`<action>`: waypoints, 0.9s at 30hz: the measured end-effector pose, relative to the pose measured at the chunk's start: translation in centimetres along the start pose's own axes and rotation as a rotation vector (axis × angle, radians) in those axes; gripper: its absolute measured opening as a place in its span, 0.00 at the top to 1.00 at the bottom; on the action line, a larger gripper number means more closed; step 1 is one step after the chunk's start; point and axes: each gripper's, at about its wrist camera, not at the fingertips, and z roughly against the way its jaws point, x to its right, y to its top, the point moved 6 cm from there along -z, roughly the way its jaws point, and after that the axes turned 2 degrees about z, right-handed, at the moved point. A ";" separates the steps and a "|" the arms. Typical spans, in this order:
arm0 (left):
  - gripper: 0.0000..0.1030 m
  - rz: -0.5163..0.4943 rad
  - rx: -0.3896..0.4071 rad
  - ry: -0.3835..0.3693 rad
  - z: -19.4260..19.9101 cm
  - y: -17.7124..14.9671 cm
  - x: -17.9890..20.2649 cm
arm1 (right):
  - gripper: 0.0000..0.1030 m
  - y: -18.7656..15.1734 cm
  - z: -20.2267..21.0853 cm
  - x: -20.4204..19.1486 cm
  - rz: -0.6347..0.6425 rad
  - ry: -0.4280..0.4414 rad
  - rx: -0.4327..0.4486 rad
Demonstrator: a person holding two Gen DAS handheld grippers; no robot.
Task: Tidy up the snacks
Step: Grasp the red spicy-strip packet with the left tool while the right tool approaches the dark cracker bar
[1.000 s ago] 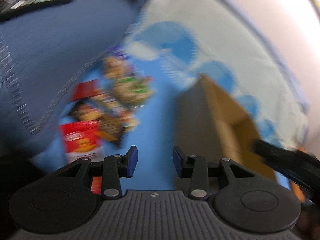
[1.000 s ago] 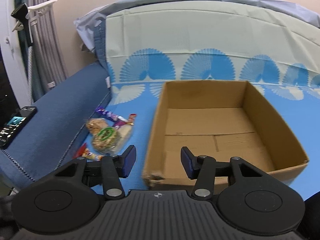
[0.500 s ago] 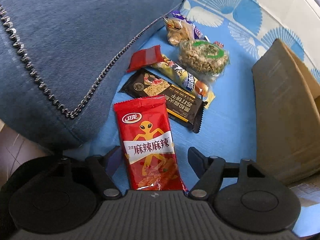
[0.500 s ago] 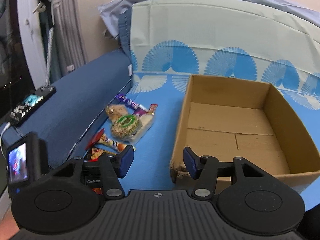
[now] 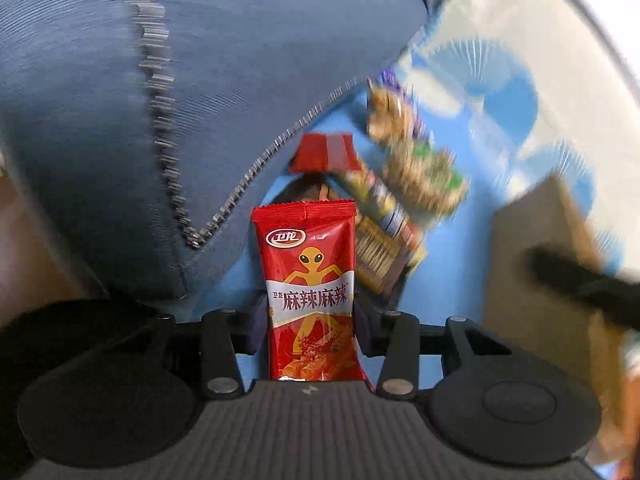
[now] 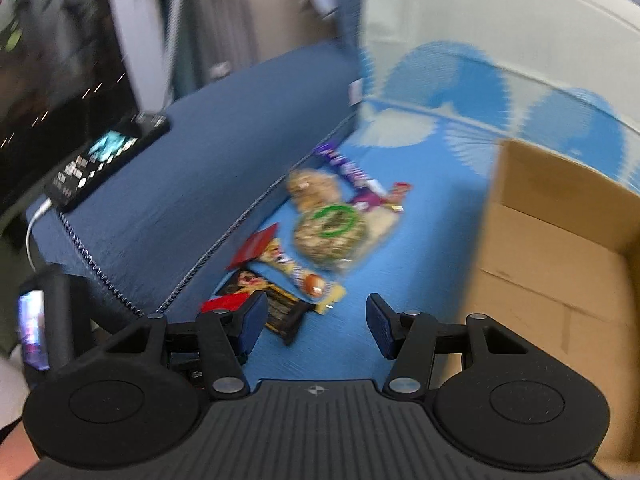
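Note:
A red snack packet [image 5: 310, 264] with a yellow alien figure stands upright between my left gripper's [image 5: 310, 328] fingers; the jaws are closing and the pads press on its two sides. It shows sharp while the background is blurred. Behind it lies the snack pile: a small red packet [image 5: 324, 152], a black bar [image 6: 276, 304], a yellow stick [image 6: 304, 276], a round nut cake with a green ring [image 6: 330, 228] and a purple bar [image 6: 348, 168]. My right gripper [image 6: 316, 320] hovers open over the blue cloth near the pile, with nothing between its fingers.
An open cardboard box [image 6: 560, 240] stands right of the snacks on the blue fan-patterned cloth [image 6: 420, 240]. A dark blue sofa arm [image 6: 200, 168] rises on the left with a phone [image 6: 108, 156] on it. The left hand-held unit [image 6: 40, 320] shows at the left edge.
My left gripper came down around the red packet and closed from wide open onto its sides. The right gripper swung left, from facing the box toward the snack pile.

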 end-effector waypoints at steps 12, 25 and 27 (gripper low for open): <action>0.57 0.243 0.018 -0.179 3.4 1.4 -3.5 | 0.43 1.2 -12.2 -2.8 0.132 0.147 -0.319; 0.62 0.274 -0.004 -0.210 3.4 1.6 -4.1 | 0.50 -1.9 -14.7 -4.0 0.342 0.108 -0.388; 0.62 0.265 -0.008 -0.209 3.3 1.6 -4.0 | 0.59 -2.3 -13.9 -4.2 0.318 0.115 -0.378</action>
